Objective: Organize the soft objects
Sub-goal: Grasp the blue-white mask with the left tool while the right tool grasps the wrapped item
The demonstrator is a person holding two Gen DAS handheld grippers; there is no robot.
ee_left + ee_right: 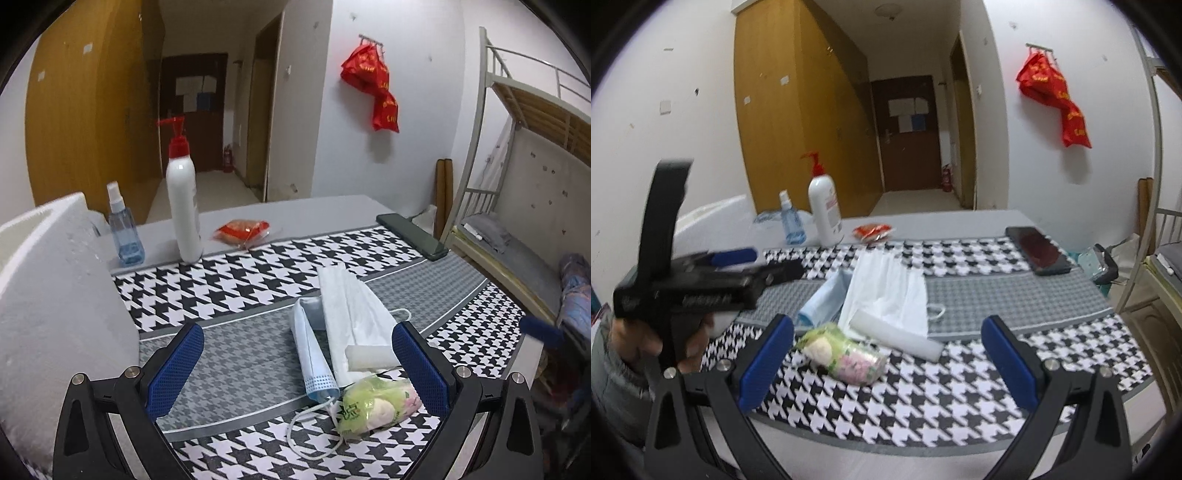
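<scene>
Left wrist view: the left tool hangs low over the houndstooth-patterned tabletop, its blue pads apart and gripping nothing. Between them, toward the near edge, lies the soft pile: a folded light-blue face mask, a white face mask, a small white foam block and a green-wrapped tissue pack. This looks like the approach before a first pick; the next move would be to settle on one item and close. A white foam box rises at the left edge.

Right wrist view: the right tool is also spread and empty, near the tissue pack. At the far edge, a white pump bottle, blue spray bottle and black phone stand clear of the pile.
</scene>
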